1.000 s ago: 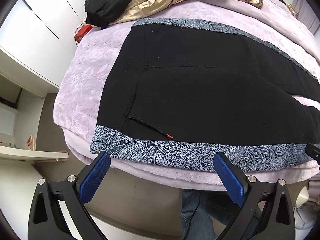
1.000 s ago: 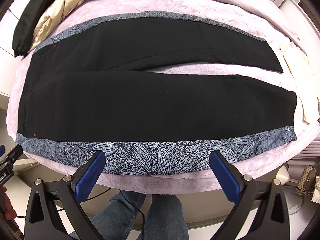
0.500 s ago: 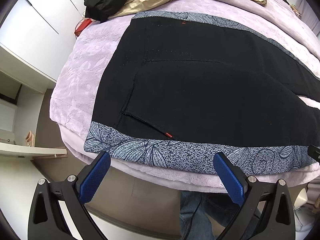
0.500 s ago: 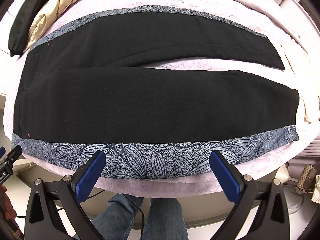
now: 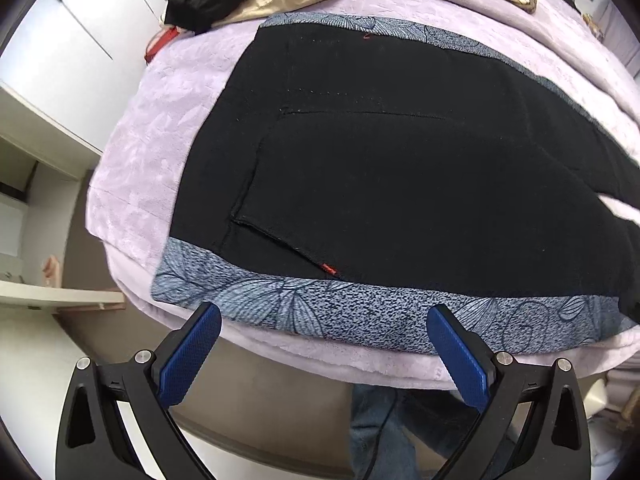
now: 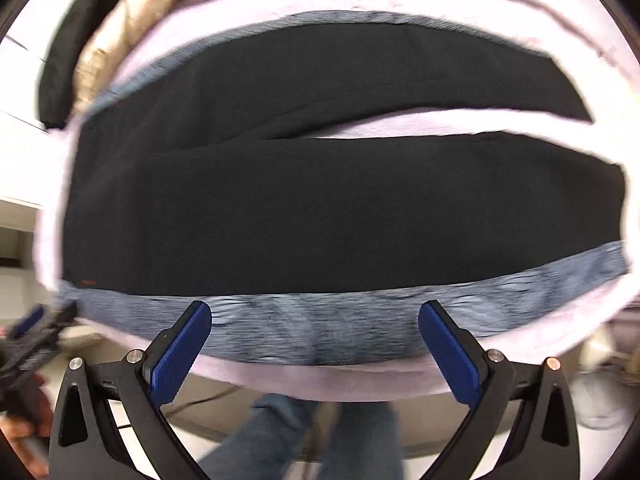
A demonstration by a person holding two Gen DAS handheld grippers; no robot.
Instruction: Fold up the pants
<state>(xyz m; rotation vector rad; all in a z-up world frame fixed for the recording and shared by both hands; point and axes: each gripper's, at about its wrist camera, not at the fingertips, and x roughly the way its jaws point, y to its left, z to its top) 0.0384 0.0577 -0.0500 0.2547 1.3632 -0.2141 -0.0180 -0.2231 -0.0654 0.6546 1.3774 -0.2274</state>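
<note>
Two claws hang open and empty at the near edge of the bed, where the black pants lie flat, long axis left to right. Left claw faces the waist end, right claw the near leg's patterned side stripe.

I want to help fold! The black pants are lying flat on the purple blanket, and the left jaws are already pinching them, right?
Not quite. In the left wrist view the left gripper is open, short of the black pants, pinching nothing. They do lie flat on the purple blanket.
</note>
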